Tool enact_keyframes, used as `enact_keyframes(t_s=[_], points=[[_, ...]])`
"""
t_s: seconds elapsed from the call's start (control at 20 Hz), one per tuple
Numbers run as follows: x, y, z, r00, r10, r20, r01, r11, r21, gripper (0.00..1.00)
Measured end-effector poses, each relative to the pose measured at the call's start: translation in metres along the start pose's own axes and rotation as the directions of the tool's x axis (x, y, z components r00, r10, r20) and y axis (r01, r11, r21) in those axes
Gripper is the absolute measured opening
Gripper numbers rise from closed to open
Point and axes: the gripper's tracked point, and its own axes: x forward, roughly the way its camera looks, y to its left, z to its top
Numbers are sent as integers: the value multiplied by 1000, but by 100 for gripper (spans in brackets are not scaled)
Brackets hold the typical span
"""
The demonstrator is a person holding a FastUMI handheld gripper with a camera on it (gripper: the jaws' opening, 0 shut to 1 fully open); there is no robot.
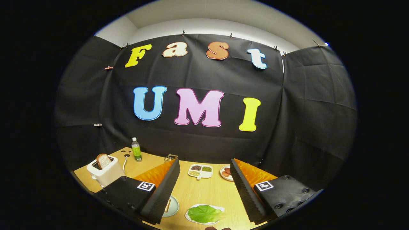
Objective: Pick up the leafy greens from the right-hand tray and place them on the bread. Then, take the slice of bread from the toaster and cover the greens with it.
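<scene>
Gripper (204,179): fingers spread wide, holding nothing, above the worktop (204,191).
Leafy greens (205,214): on a white tray (191,219) just below, between the fingers.
Bread (167,205): plate beside the left finger, mostly hidden.
Toaster (105,172): far left, slice (103,160) standing in it.
Tip: drop straight down, pinch the leaf mid-fold.

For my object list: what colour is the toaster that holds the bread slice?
White. The toaster shows best in the gripper view, beyond the open gripper.
</scene>
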Motion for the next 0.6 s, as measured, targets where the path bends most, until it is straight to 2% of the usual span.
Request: enact_keyframes(t_s=[0.6], points=[[5, 0, -7, 999, 45, 4, -45, 999, -6, 98]])
